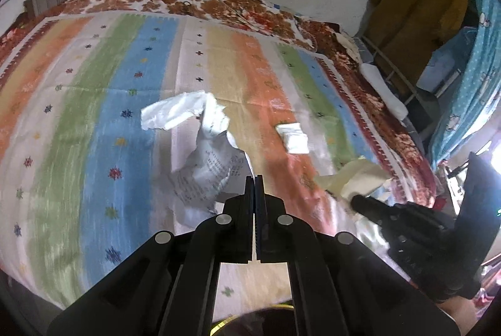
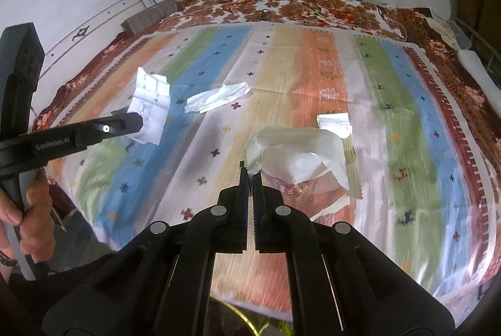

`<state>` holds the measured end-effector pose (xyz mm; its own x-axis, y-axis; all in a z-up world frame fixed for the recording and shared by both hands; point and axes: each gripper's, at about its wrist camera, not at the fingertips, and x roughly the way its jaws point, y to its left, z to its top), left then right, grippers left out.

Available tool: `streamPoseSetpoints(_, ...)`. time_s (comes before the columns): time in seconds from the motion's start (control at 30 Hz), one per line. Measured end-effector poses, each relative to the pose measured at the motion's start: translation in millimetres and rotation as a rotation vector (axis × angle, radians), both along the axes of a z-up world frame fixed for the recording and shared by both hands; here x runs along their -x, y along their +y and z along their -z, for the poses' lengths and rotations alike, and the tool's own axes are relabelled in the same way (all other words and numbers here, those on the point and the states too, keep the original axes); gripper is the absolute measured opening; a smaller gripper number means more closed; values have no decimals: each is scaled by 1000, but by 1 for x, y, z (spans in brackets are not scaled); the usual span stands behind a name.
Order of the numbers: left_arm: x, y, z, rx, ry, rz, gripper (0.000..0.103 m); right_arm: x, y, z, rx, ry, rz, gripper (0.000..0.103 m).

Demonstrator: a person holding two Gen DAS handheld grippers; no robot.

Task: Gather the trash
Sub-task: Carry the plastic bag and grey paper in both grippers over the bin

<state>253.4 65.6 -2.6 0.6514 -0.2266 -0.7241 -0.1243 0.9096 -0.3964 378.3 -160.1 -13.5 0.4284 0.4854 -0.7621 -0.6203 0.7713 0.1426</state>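
Printed paper (image 1: pixel 206 170) is pinched by left gripper (image 1: pixel 254 178), plastic wrapper (image 2: pixel 297 160) by right gripper (image 2: pixel 247 171); pickup step underway, bin drop prob. needed next.

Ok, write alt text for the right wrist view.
The right tool is shut on a crumpled pale plastic wrapper above a striped bedspread. To the left, the left tool holds a printed paper; a white tissue and a small white packet lie on the bed.
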Motion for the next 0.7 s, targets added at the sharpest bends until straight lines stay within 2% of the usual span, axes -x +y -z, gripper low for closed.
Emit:
streamPoseSetpoints(0.2, 19, -18, -16, 32, -14, 37, 0, 23, -8, -12, -16, -11, -13, 2)
streamPoseSetpoints(0.7, 76, -52, -41, 86, -47, 83, 0, 80, -36, -33, -41, 29, -20, 2)
